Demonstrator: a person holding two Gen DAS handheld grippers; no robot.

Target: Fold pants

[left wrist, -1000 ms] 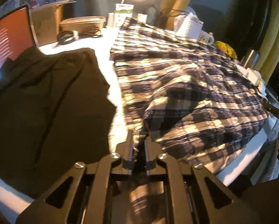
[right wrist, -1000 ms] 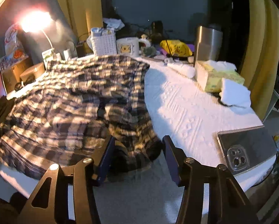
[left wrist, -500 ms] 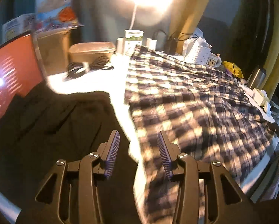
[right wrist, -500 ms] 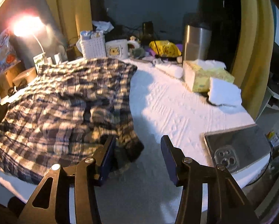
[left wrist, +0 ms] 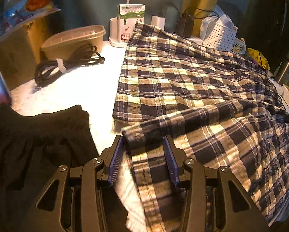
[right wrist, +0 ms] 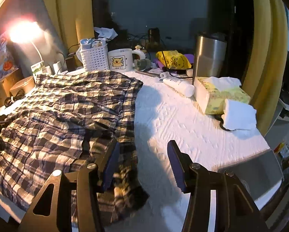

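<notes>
Plaid pants (left wrist: 192, 89) are spread across the white-covered surface (left wrist: 82, 89), one leg end doubled over toward the near edge; the near edge of the cloth appears to droop over the surface's front.

Left gripper (left wrist: 144, 160): jaws spread, having just been opening. The folded leg end lies between the ribbed pads, but no pressing is seen; the cloth is loose. Right gripper (right wrist: 142, 164): jaws apart, nothing pinched, with the rumpled near corner of the pants under and just beside the left-hand finger.

Risks noted:
- With neither end held, the doubled leg may spring back or slide, since the fabric is crinkled and bunched near the middle.
- A regrasp at the left could catch only the top layer, so the fold would be dragged out of line.
- The black garment (left wrist: 34, 145) lies just beside the left gripper and could be snagged with the plaid.
- Clutter rings the far edge: milk carton (left wrist: 130, 22), bear mug (right wrist: 119, 60), white basket (right wrist: 94, 57), steel tumbler (right wrist: 210, 55). A wide sweep of cloth could tip them.
- The phone (right wrist: 254, 176) sits near the right gripper at the surface's corner and could be knocked off.
</notes>
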